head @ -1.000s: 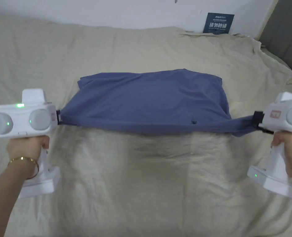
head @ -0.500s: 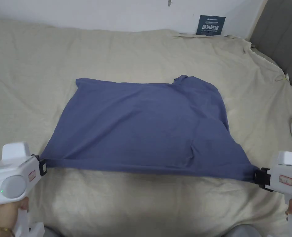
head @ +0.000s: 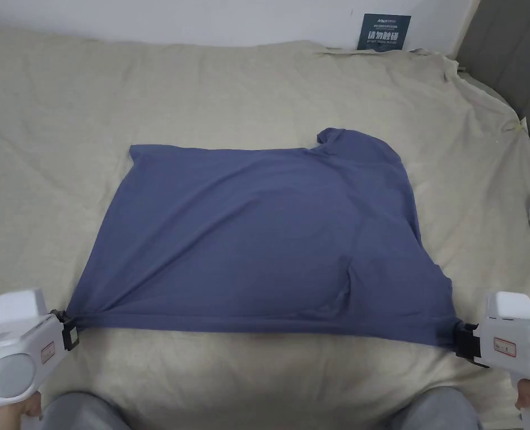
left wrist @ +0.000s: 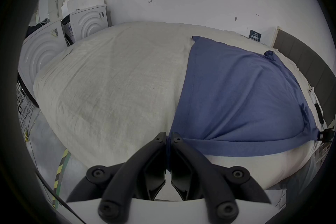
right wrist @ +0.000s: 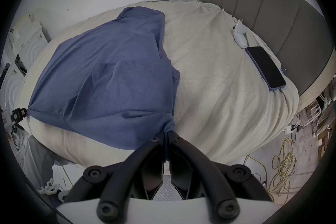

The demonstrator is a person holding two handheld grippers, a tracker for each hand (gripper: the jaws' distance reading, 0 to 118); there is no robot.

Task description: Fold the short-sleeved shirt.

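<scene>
Nearest, both handles are cut off by the lower edge of the head view. The left gripper and the right gripper each clamp a near corner of the blue shirt, jaws closed on the cloth. The shirt lies flat on the bed, long side left to right — its collar end is hard to make out. The right gripper view adds a phone near the headboard.

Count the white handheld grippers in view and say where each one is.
3. The left gripper pinches the blue short-sleeved shirt at its near-left corner, the right gripper at its near-right corner. A spare white gripper lies on the beige bed sheet, by the dark phone.
</scene>
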